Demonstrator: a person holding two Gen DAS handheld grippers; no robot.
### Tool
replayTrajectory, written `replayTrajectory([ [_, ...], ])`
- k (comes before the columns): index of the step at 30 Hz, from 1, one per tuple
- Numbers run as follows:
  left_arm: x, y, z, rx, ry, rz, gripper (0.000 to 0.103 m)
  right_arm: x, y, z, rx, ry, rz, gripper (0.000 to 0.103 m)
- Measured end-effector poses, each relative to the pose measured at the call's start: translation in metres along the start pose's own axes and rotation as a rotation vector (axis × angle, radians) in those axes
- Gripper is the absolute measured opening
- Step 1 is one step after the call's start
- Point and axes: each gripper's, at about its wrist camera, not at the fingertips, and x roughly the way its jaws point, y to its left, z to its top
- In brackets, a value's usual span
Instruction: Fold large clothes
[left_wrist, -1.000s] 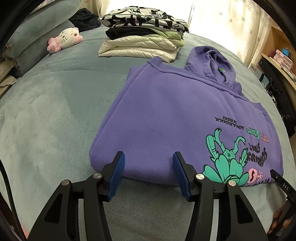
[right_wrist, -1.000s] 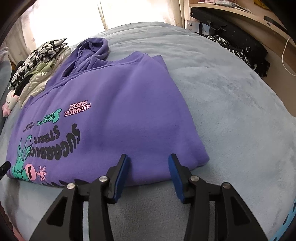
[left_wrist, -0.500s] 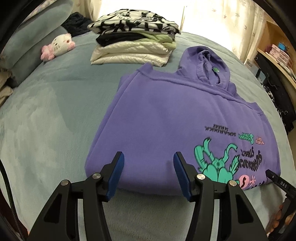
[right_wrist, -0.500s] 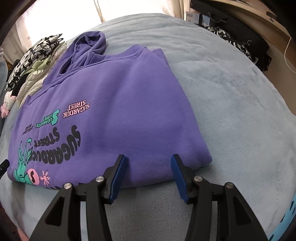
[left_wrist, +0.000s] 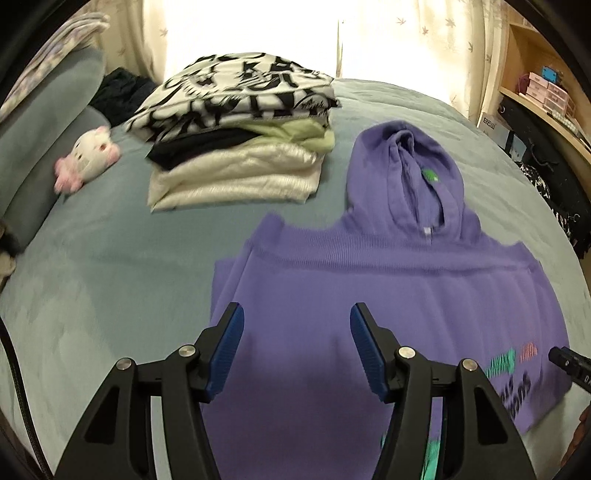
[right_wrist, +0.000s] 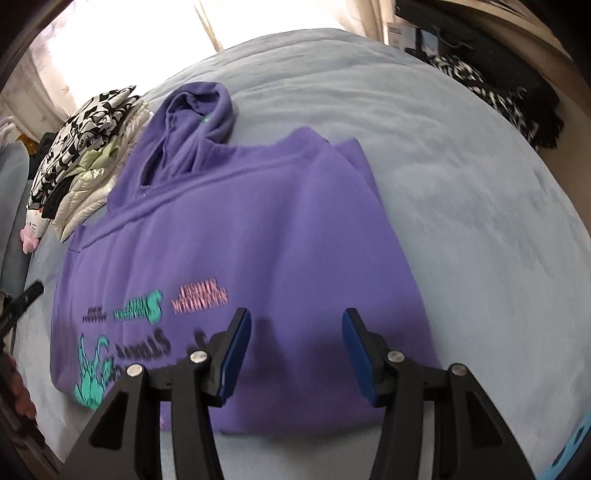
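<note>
A purple hoodie (left_wrist: 388, 288) with green and pink print lies flat on the bed, sleeves folded in and its hood (left_wrist: 406, 177) pointing toward the window. My left gripper (left_wrist: 296, 308) hovers above the left half of its body; its jaws are opening and nothing is between them. In the right wrist view the same hoodie (right_wrist: 258, 221) fills the middle. My right gripper (right_wrist: 296, 314) hangs over its lower right part, open and holding nothing. The picture is blurred by motion in both views.
A stack of folded clothes (left_wrist: 240, 140) sits beyond the hoodie on the grey-blue bed cover (left_wrist: 110, 277). A white and pink plush toy (left_wrist: 88, 158) lies by grey pillows (left_wrist: 44, 129). A shelf with boxes (left_wrist: 546, 92) and dark clothes (right_wrist: 509, 99) stand on the right.
Both grippers have risen and moved from the hoodie's near hem to above its body. The hood and the folded stack now appear closer.
</note>
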Motion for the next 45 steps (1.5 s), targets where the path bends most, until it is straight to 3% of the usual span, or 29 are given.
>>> replayTrajectory([
  [7, 0.053, -0.020, 0.061, 0.020, 0.037, -0.087, 0.058, 0.019, 0.026, 0.046, -0.060, -0.028, 0.037, 0.051],
  [13, 0.115, -0.046, 0.099, 0.040, 0.086, -0.096, 0.058, 0.049, 0.048, 0.109, -0.104, -0.036, 0.108, 0.052],
  [19, 0.171, -0.061, 0.117, 0.034, 0.113, -0.053, 0.058, 0.091, 0.058, 0.185, -0.066, -0.051, 0.181, 0.052],
  [24, 0.210, -0.070, 0.120, 0.039, 0.157, -0.041, 0.059, 0.133, 0.065, 0.227, -0.042, -0.051, 0.197, 0.052],
  [27, 0.222, -0.072, 0.125, 0.030, 0.163, -0.064, 0.065, 0.155, 0.063, 0.245, -0.001, -0.050, 0.193, 0.052],
  [32, 0.240, -0.068, 0.138, -0.033, 0.179, -0.120, 0.065, 0.176, 0.061, 0.272, 0.068, -0.078, 0.204, 0.052],
  [34, 0.244, -0.069, 0.140, -0.054, 0.172, -0.153, 0.048, 0.183, 0.062, 0.279, 0.094, -0.079, 0.223, 0.052],
  [35, 0.245, -0.068, 0.141, -0.061, 0.166, -0.186, 0.023, 0.186, 0.064, 0.282, 0.099, -0.073, 0.235, 0.051],
  [36, 0.244, -0.069, 0.142, -0.069, 0.158, -0.211, 0.005, 0.190, 0.065, 0.284, 0.103, -0.064, 0.235, 0.046],
  [37, 0.243, -0.070, 0.142, -0.071, 0.147, -0.207, 0.005, 0.192, 0.067, 0.286, 0.101, -0.065, 0.232, 0.019],
  [38, 0.240, -0.073, 0.141, -0.071, 0.129, -0.193, 0.004, 0.195, 0.070, 0.288, 0.094, -0.062, 0.246, 0.005],
  [43, 0.209, -0.071, 0.135, -0.087, 0.037, -0.159, 0.003, 0.159, 0.084, 0.276, 0.045, -0.145, 0.348, 0.005],
  [45, 0.194, -0.067, 0.131, -0.097, 0.006, -0.164, 0.003, 0.125, 0.085, 0.263, 0.013, -0.199, 0.446, 0.005],
])
